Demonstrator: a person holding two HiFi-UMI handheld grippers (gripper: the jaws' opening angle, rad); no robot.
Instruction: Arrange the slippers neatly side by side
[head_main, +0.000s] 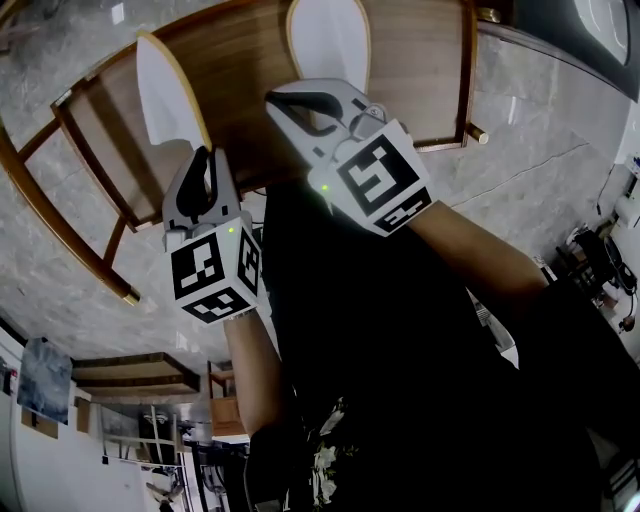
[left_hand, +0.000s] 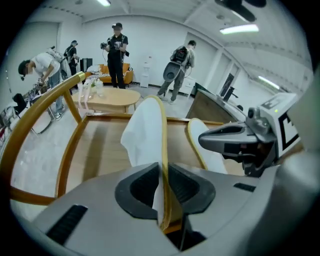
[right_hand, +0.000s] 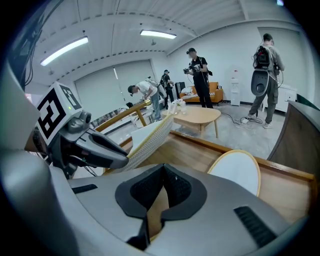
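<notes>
the left gripper (head_main: 205, 158) has its claw open only a narrow way, and the left slipper (head_main: 168, 92) stands in it. in the left gripper view the pads (left_hand: 145, 182) sit against both faces of the thin sole, with the white upper on 1 side and the yellow rim on the other. this slipper is up on its long edge and tilted, over the left part of the wooden board (head_main: 430, 70), which has a raised frame around it. in the right gripper view its woven underside faces the camera.

the right gripper (head_main: 285, 100) has its claw closed with the pads meeting, and nothing is between them; only bare wood shows through the gap below the tips. it hangs just above the board, beside the left gripper and apart from it.

the right slipper (head_main: 330, 40) lies flat on the board, white face up, with a yellow rim. it is ahead of the right gripper and not touching it. the 2 slippers are apart from each other, 1 on edge and 1 flat.

the board rests on a grey marble-patterned floor (head_main: 540, 130). farther back in the room are a low round wooden table (right_hand: 197, 116), an orange sofa (left_hand: 117, 75) and several people standing.
</notes>
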